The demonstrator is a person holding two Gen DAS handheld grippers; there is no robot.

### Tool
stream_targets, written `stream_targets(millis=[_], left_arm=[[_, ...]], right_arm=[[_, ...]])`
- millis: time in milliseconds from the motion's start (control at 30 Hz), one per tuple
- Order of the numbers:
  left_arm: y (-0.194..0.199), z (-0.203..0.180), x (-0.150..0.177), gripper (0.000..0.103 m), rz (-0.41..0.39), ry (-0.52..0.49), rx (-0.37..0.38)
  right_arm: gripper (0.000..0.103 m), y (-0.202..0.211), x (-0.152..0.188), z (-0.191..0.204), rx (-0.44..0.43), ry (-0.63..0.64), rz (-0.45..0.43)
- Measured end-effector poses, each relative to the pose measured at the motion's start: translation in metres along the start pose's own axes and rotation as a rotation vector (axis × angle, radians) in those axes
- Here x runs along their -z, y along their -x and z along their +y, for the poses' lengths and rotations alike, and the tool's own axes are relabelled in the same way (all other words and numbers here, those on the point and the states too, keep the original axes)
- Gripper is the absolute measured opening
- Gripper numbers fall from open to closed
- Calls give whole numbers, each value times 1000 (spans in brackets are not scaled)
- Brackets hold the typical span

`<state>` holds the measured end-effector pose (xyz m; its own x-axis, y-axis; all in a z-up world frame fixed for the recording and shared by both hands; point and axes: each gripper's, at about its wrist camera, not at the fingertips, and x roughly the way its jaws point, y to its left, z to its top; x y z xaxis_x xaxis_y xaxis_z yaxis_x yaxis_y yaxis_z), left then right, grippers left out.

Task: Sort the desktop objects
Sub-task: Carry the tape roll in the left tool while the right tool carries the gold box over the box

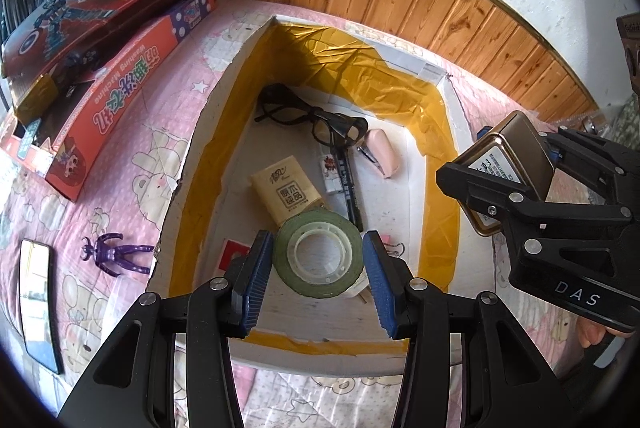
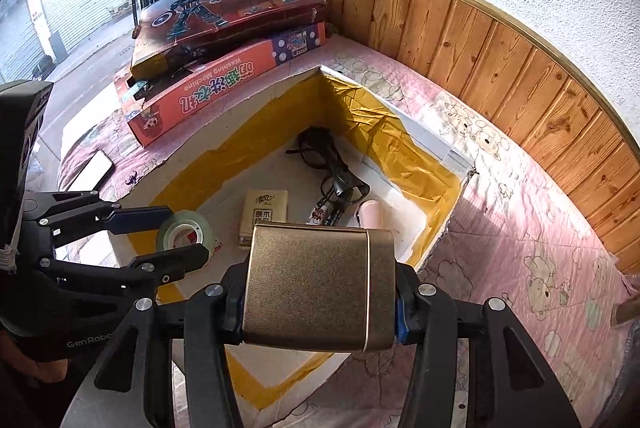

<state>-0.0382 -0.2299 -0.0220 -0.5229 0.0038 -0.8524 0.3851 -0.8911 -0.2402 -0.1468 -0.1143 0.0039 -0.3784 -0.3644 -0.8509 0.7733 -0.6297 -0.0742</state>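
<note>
Left claw [image 1: 318, 260] pinching tape [image 1: 318, 254], right claw [image 2: 320, 288] pinching tin [image 2: 318, 286]; box [image 1: 208, 116] beneath both (release low, clear of glasses [image 1: 312, 116]).

Matt, perhaps metal tin [image 2: 318, 288]

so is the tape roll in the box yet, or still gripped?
Cannot tell. The tape roll sits between the left gripper's pads over the box; contact unclear.
</note>
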Motion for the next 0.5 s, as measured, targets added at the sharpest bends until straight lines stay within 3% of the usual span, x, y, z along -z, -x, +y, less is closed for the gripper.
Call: stream_targets(millis=[500], left_arm=[[-15,4,-1,48,50,29,34]], right_arm=[[52,-48,-14,1,26,104,158]])
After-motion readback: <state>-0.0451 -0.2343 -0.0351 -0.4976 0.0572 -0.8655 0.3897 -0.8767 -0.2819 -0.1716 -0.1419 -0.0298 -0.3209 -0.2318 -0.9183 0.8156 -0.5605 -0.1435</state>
